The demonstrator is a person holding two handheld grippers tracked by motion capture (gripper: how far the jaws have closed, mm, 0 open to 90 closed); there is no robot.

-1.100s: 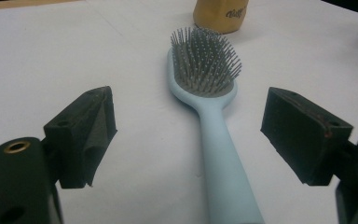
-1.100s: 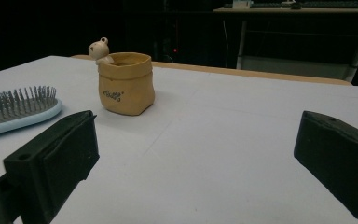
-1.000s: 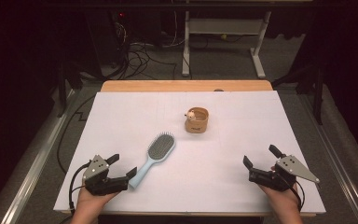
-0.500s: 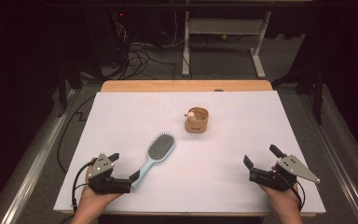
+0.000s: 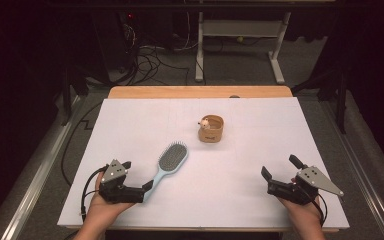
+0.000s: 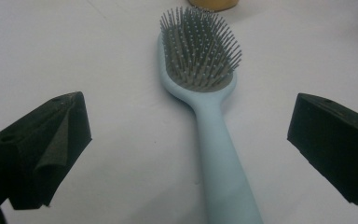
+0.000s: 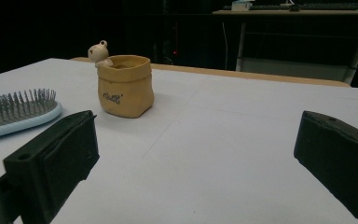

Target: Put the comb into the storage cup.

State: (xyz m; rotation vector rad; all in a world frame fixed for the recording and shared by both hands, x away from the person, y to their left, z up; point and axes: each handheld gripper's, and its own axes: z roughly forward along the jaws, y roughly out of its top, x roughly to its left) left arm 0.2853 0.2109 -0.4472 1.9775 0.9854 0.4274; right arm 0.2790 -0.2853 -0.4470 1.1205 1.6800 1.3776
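Note:
A light-blue hairbrush (image 5: 170, 162) with grey bristles lies flat on the white table top (image 5: 260, 135), its head pointing away and to the right. My left gripper (image 5: 137, 175) sits at the handle's near end. In the left gripper view the brush handle (image 6: 219, 149) runs between the jaws of the left gripper (image 6: 189, 107) without touching either one. Those jaws have just been opening and stand wide. My right gripper (image 5: 279, 166) rests open near the front right, and the right gripper view shows this right gripper (image 7: 196, 121) with nothing between its jaws.
A small tan sack-shaped pot (image 5: 210, 129) with a little bear figure on its rim stands past the brush; it also shows as the pot (image 7: 125, 86). A wooden strip (image 5: 200, 92) edges the far side. Desk legs and cables lie on the floor beyond.
The left jaws have spread a little wider around the brush handle and the hand has shifted slightly. The brush, the pot and the right gripper have kept still.

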